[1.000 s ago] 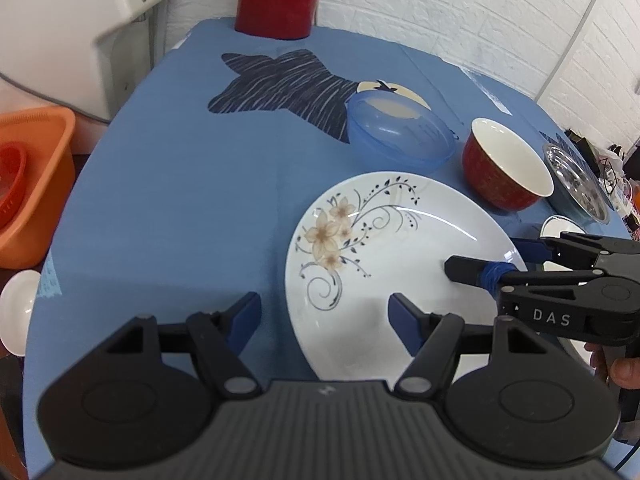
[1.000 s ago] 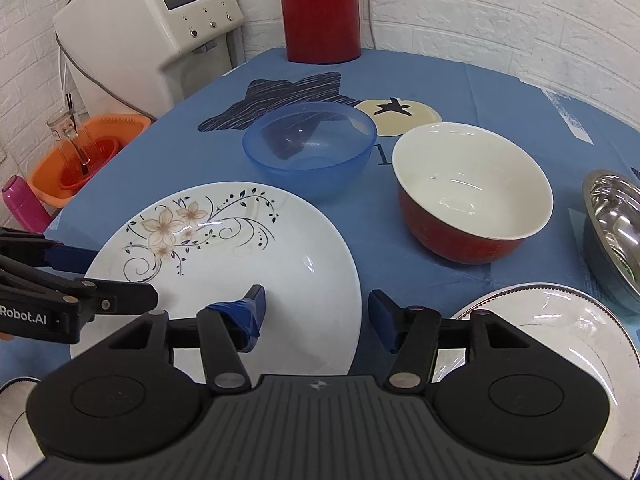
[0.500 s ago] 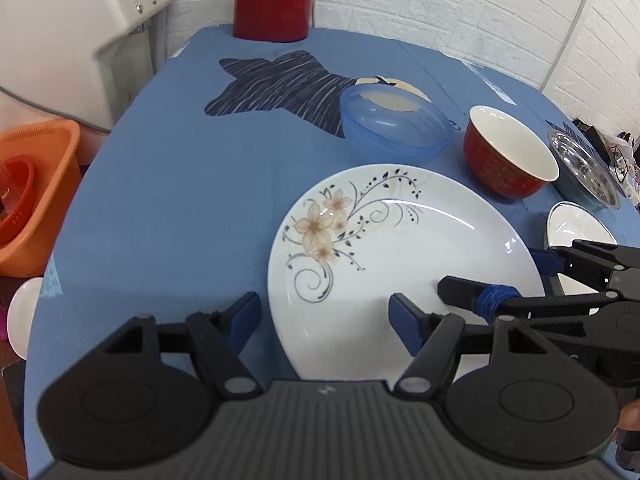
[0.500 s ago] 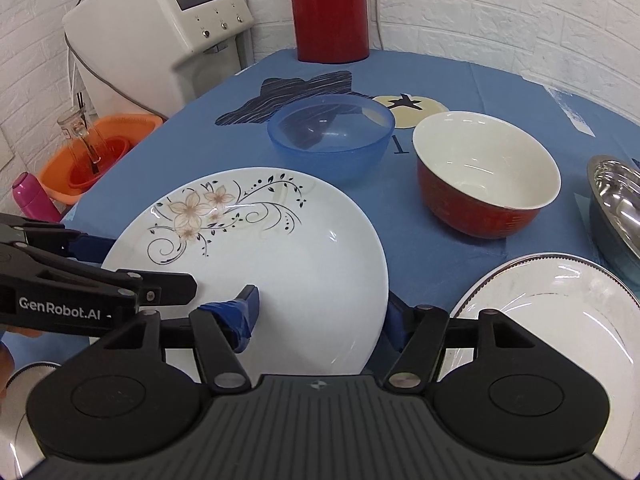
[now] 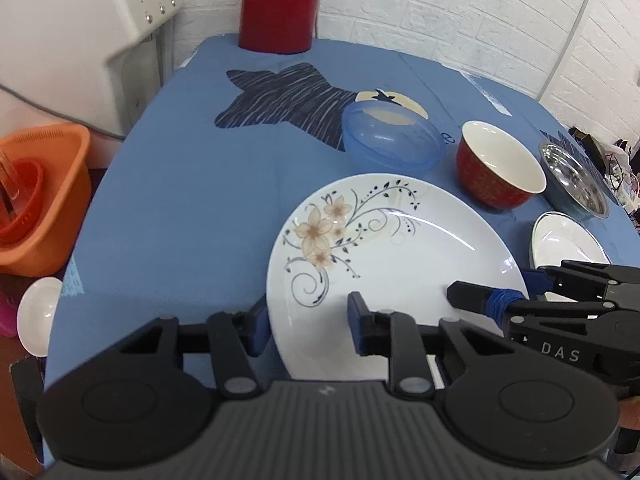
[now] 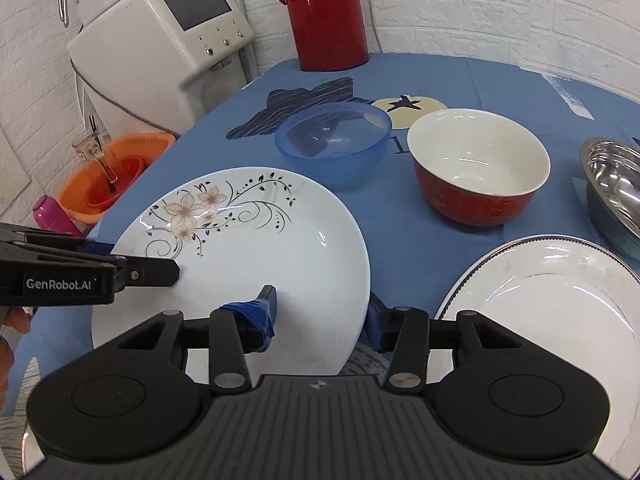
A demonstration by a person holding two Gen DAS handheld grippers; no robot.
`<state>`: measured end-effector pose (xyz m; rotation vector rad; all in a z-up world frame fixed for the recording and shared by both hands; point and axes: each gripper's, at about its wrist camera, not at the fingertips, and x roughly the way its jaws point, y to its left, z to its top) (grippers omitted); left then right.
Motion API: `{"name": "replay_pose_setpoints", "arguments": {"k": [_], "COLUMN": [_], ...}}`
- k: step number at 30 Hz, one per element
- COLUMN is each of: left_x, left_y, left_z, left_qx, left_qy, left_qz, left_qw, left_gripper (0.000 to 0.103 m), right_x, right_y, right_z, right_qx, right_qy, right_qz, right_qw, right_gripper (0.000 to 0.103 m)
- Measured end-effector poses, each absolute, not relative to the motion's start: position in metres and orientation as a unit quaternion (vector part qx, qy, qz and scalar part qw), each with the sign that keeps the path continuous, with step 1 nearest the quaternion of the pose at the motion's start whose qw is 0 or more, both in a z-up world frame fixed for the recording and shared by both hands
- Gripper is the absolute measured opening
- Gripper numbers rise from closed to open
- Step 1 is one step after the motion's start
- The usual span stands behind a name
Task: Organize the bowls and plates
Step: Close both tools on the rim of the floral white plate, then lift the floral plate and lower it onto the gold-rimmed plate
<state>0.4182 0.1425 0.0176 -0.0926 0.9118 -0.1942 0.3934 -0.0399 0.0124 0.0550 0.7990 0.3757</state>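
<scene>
- A glossy white floral plate (image 5: 396,256) (image 6: 240,256), round and shallow with tan blossoms and dark scrollwork, is sitting tilted near the front edge of the tabletop (image 5: 180,200) (image 6: 420,252), which is wearing a matte blue cloth printed with a dark striped shape.
- The left gripper (image 5: 306,322) (image 6: 132,260) is straddling the plate's left rim: one blue-padded finger is lying outside and under the rim, the other over the white face, jaws parted; whether the pads are pressing the rim cannot be told.
- The right gripper (image 6: 320,312) (image 5: 496,292) is doing the same at the plate's right rim, one taped blue finger over the face, the other beyond the edge, jaws apart, contact unclear.
- A translucent blue plastic bowl (image 5: 392,142) (image 6: 334,140) is standing just behind the plate, near its far rim.
- A red bowl (image 5: 500,168) (image 6: 478,168) with a smooth white inside is standing to the right of the blue one.
- A shiny steel bowl (image 5: 576,180) (image 6: 616,184) is sitting toward the right edge.
- A second white plate (image 6: 548,312) (image 5: 568,240) with a beaded rim is lying just right of the floral plate, at the front right.
- Bare cloth is stretching across the left half of the tabletop.
- A red thermos jug (image 5: 280,4) (image 6: 326,16) is standing at the far edge.
</scene>
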Motion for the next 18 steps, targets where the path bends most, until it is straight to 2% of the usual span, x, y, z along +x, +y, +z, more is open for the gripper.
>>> {"name": "replay_pose_setpoints", "arguments": {"k": [10,18], "left_x": [0.361,0.285], "left_y": [0.154,0.169], "left_z": [0.065,0.043], "left_qx": [-0.055,-0.049], "left_qy": [0.417,0.424], "left_qz": [-0.093,-0.070], "left_qw": [0.903,0.902], "left_gripper": [0.024,0.024], "right_x": [0.332,0.270], "right_y": [-0.033,-0.015], "right_z": [0.063,0.036], "right_qx": [0.027,0.050], "right_qy": [0.350,0.376], "right_qz": [0.189,0.202], "right_qw": [0.917,0.903], "right_gripper": [0.036,0.038]}}
